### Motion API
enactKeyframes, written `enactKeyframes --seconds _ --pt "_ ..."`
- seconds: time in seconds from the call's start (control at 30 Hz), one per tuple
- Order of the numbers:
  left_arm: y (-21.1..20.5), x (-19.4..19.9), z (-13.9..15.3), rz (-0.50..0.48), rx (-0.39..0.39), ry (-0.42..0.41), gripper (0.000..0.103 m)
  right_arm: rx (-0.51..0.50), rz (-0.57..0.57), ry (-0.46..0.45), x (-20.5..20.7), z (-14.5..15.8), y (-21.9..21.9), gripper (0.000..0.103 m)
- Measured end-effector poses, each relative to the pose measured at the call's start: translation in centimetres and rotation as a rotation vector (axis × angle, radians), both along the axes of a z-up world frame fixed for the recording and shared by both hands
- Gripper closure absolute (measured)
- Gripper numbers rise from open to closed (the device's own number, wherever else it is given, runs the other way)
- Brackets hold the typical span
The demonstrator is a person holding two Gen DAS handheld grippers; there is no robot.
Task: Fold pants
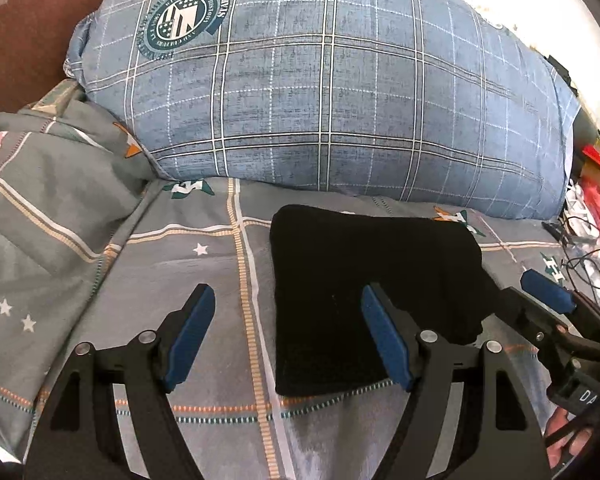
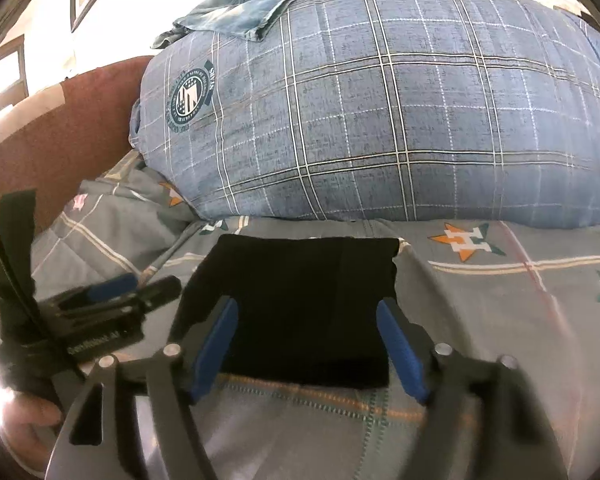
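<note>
Nearest the cameras, both grippers are held just above a bed. The left gripper (image 1: pixel 288 340) is spread wide and nothing is pinched; it hangs over the bedsheet (image 1: pixel 204 360) beside the left edge of the pants (image 1: pixel 372 292), with its right pad over the black cloth. The right gripper (image 2: pixel 310 350) is likewise spread, its blue pads astride the near edge of the same pants without visibly pressing them.

The pants are seen as a compact black rectangle, lying flat in the middle of the bed. The folding appears to be finished or nearly so.

Risk is judged mainly here: if either open finger is dragged across the cloth while being drawn away, a layer could be caught and the fold pulled open. The near right corner looks slightly ragged and could be snagged first.

Beyond the pants, a large blue plaid pillow (image 1: pixel 340 92) is propped at the head of the bed, close enough to be nudged onto the stack. A blue garment (image 2: pixel 236 12) is draped on top of it.
</note>
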State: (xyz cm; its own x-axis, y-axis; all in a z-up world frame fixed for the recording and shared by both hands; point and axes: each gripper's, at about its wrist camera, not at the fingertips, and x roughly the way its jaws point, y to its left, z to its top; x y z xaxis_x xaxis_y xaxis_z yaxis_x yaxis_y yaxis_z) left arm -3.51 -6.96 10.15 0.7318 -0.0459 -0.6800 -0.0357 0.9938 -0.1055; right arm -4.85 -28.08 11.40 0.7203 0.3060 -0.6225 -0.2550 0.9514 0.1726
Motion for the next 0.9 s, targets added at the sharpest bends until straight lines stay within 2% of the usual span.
enactKeyframes --seconds 0.13,0.9 --pt "-0.1 -0.3 -0.3 0.011 0.009 0.003 0.027 -0.007 -0.005 0.004 -0.1 -0.3 0.0 0.024" --pt "-1.3 -1.6 0.2 -0.003 0.028 -0.039 0.027 -0.019 -0.023 0.01 -1.1 -0.6 -0.1 0.022"
